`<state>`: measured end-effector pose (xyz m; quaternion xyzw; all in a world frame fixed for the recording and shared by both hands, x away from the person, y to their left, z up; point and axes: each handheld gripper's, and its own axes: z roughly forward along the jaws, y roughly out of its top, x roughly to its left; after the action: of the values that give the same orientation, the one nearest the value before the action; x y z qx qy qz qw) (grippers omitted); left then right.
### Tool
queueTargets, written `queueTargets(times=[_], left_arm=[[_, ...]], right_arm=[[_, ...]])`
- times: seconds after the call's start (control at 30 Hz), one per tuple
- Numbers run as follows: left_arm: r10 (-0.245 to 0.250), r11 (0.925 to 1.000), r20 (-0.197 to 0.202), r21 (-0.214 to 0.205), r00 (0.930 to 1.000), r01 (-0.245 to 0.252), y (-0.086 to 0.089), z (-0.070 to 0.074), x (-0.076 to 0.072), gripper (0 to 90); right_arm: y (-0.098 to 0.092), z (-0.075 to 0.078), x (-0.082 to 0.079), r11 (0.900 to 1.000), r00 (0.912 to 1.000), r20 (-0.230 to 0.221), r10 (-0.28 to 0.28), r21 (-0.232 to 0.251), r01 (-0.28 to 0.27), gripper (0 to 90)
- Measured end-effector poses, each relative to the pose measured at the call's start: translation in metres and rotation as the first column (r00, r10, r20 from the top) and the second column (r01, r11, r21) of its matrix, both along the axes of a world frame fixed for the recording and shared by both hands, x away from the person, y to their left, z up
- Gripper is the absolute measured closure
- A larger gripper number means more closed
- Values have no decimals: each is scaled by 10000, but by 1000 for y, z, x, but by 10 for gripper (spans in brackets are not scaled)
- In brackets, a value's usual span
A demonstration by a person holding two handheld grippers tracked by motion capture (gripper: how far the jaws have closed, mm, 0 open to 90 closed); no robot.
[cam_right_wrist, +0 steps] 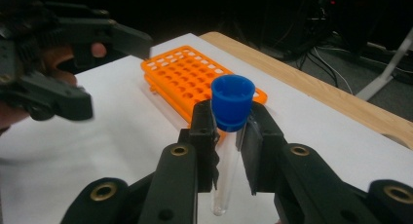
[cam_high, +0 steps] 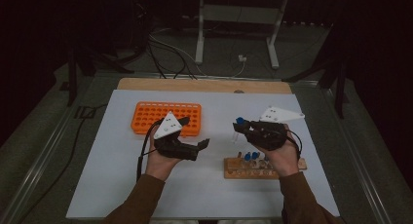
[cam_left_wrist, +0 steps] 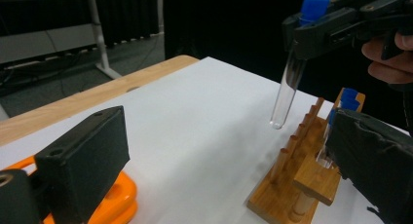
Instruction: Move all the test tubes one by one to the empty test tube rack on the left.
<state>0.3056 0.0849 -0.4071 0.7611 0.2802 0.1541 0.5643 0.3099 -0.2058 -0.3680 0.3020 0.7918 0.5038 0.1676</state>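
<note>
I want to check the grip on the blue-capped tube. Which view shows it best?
The right gripper view: the tube stands close up, pinched below its cap. The left gripper view shows it side-on; the high view shows it tiny.

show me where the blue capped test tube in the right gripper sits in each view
High view: test tube right of centre, hanging from the right gripper above the white mat.
Left gripper view: tube upper right, tip above the wooden rack.
Right gripper view: tube at centre, clamped between the fingers.
Shared landmark: the orange rack.
</note>
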Motion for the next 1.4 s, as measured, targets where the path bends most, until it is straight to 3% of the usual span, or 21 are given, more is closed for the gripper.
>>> queueTargets(times=[0.43,0.57,0.63,0.7,1.07,1.4], left_arm=[[-444,9989,-91,138,9990,445,-31,-3,5,181],[-532,9985,-150,134,9985,534,-38,-4,5,274],[-652,9979,-202,34,9977,653,-41,-5,6,365],[-711,9975,-211,-18,9972,711,-43,-5,6,385],[-936,9954,-246,-214,9953,931,-45,-6,7,631],[-1126,9936,-131,-81,9936,1125,-44,-6,7,762]], right_arm=[[25,1,1,9989,9990,-29,448,111,-448,768],[30,3,1,9983,9985,-14,549,176,-549,767],[34,3,0,9979,9980,7,631,170,-631,767],[35,3,0,9977,9979,1,650,182,-650,768],[39,1,0,9969,9971,-73,760,203,-758,768],[39,-1,0,9963,9965,-170,824,279,-819,767]])
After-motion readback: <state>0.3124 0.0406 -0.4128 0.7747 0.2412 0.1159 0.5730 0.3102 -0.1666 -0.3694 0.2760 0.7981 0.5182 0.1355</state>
